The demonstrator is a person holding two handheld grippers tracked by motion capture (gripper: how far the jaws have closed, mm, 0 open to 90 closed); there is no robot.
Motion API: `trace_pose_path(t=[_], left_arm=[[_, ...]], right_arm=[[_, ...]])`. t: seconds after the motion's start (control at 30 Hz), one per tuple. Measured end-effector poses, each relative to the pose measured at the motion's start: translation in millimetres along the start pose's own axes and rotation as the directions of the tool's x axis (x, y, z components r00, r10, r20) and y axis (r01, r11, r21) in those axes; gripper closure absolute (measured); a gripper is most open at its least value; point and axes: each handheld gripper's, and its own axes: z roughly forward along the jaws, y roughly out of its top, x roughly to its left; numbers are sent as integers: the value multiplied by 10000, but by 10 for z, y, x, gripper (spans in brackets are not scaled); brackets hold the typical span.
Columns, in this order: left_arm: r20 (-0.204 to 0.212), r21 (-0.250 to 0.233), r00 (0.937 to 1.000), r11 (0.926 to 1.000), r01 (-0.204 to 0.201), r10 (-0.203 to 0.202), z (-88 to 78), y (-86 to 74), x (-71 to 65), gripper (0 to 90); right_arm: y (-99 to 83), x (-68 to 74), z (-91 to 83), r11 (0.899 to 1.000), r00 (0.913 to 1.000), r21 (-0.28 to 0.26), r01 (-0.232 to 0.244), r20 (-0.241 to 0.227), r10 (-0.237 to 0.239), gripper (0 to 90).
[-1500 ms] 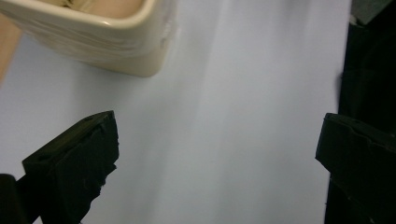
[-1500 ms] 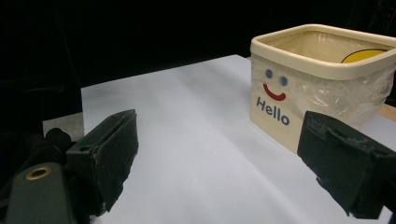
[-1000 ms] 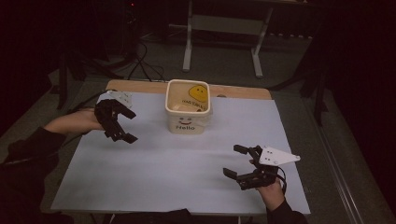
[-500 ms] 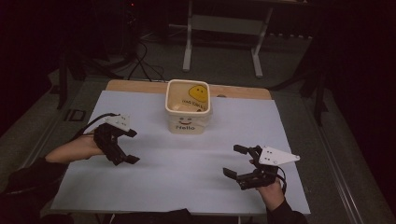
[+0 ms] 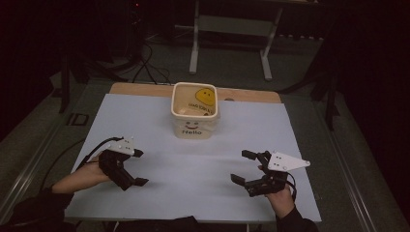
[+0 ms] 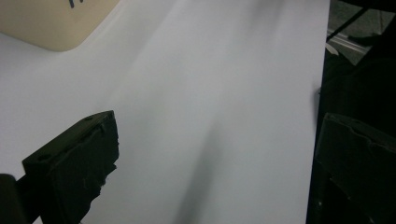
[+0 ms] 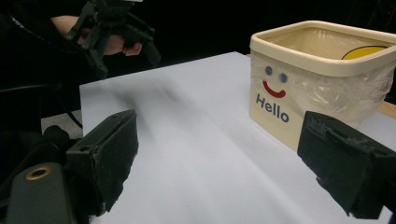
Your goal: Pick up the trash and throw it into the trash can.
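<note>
A cream bin [image 5: 195,112] with a smiley face and the word "Hello" stands at the back middle of the white table sheet [image 5: 193,159]; it has a clear liner and a yellow smiley object inside. In the right gripper view the bin [image 7: 322,79] is ahead on the right. My left gripper [image 5: 139,167] hovers open near the front left of the sheet, nothing between its jaws. My right gripper [image 5: 244,166] is open at the front right, also empty. The left gripper view shows its jaws wide apart over bare sheet [image 6: 210,93], with a corner of the bin [image 6: 51,23] at top left.
A wooden table edge [image 5: 145,89] shows behind the sheet. Metal stand legs [image 5: 195,53] and cables lie on the dark floor beyond. In the right gripper view the other hand and its gripper [image 7: 114,28] show at the far left.
My left gripper has drawn back from beside the bin toward the front left of the sheet and lower. The right gripper has stayed in place.
</note>
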Motion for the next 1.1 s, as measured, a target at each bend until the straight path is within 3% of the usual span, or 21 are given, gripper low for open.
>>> trace_pose_path(t=[0.17, 0.3, 0.53, 0.77, 0.97, 1.1], left_arm=[[-325, -198, 9991, 9995, 264, -270, 61, -55, -29, 4], [-765, -666, 9952, 9962, 564, -615, 130, -115, -42, 4], [-907, -1010, 9900, 9900, 984, -1077, 216, -216, -27, 4], [-1356, -1110, 9857, 9901, 856, -1004, 285, -265, -65, 4], [-1398, -1511, 9830, 9837, 975, -1189, 254, -273, -59, 4], [-1419, -1507, 9828, 9839, 963, -1179, 261, -277, -65, 4]], right_arm=[[-11, -8, 8, 10000, 10000, 18, -64, -29, 64, 121], [-13, -7, 17, 10000, 10000, 37, -2, -11, 2, 121], [-28, -6, 26, 9999, 10000, 115, -22, 15, 22, 120], [-42, -23, 44, 9998, 10000, 182, -66, -16, 66, 121], [-47, -23, 58, 9997, 10000, 227, -28, 61, 27, 121], [-43, -22, 51, 9998, 10000, 204, -9, 88, 7, 121]])
